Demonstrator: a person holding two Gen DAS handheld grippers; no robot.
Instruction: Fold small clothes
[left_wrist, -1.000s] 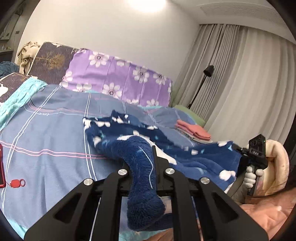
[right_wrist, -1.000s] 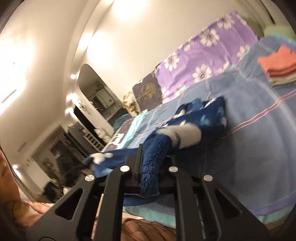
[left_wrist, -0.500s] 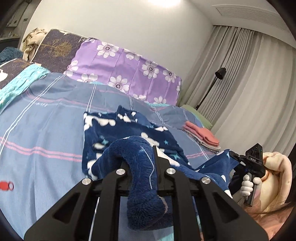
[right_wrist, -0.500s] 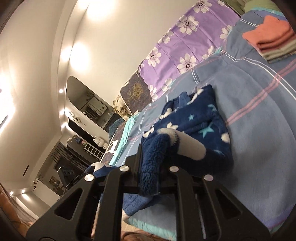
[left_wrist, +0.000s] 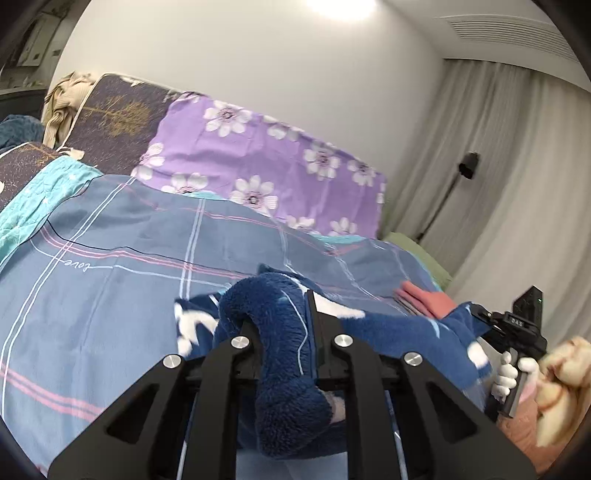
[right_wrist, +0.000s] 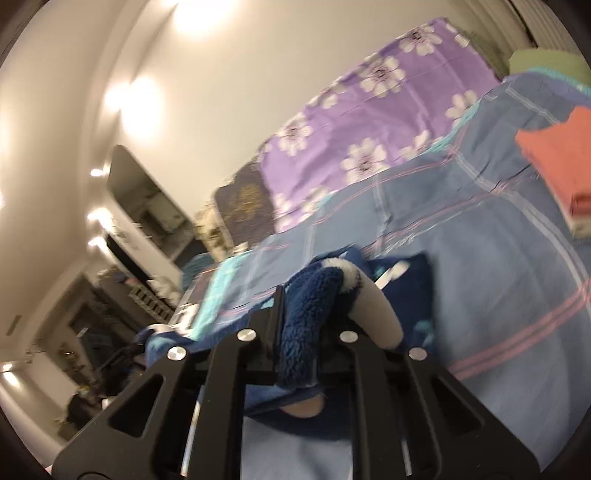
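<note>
The left claw (left_wrist: 280, 332) is clamped nearly shut on a thick roll of the navy fleece garment (left_wrist: 280, 354), the plush bulging out above and below the jaws. The right claw (right_wrist: 314, 325) is pinched just as tight on another edge of the same garment, where the blue pile and its pale lining curl over the fingers. In the left wrist view the right claw also shows at the far right, gripped by a white-gloved hand (left_wrist: 508, 373), with the fleece stretched between the two holds.

The garment is held at its near edge by both claws, and the rest trails onto the blue plaid bed cover (left_wrist: 110, 277) just beyond them.

It looks soft, thick and light, with no stiffness of its own: it sags wherever it is unsupported and will bunch rather than crease sharply. The pile seems grippy, so slipping is unlikely, but a bulky wad in the jaws makes for an uneven fold. Holding at the corners or along the hem, well apart, should keep the edge taut enough to lay over straight.

Farther right on the bed lies a folded stack of orange clothes (right_wrist: 554, 158); purple flowered pillows (left_wrist: 258, 162) line the far side.
</note>
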